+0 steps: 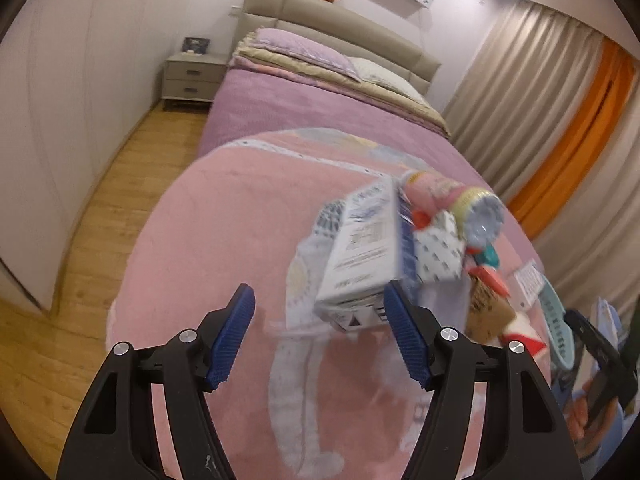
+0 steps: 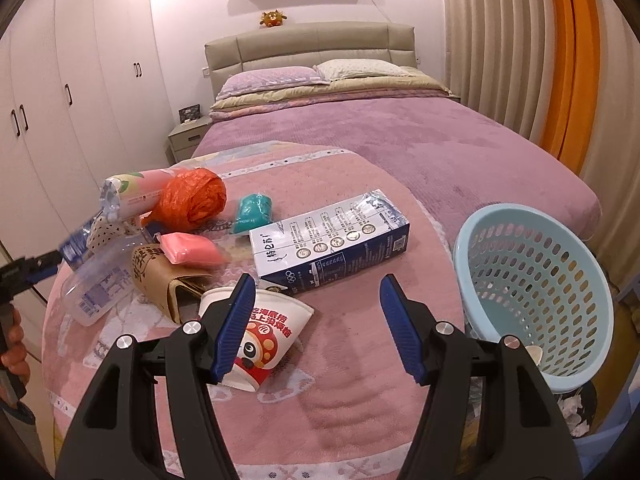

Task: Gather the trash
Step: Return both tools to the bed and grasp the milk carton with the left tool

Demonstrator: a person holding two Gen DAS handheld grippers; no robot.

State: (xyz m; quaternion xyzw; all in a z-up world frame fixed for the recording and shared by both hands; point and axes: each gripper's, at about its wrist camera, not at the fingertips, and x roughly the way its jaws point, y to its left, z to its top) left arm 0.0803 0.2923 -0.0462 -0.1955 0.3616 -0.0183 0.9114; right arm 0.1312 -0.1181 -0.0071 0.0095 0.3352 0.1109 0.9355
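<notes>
A: Trash lies scattered on the pink blanket [image 2: 360,360] at the foot of the bed [image 2: 440,148]: a milk carton [image 2: 332,244], a flattened paper cup [image 2: 260,336], an orange plastic bag [image 2: 192,200], a clear bottle [image 2: 96,284], and a brown paper bag [image 2: 160,280].

B: What's hard to make out?

A: The left wrist view is smeared with blur, so the heap beyond the carton reads only as colours. The right hand-held gripper [image 2: 318,324] covers part of the cup.

B: And the grippers?

A: Both stand wide with nothing between the pads. The left hand-held gripper [image 1: 320,340] hovers just before the carton's near end. The blue basket [image 2: 536,292] sits at the blanket's right edge.
</notes>
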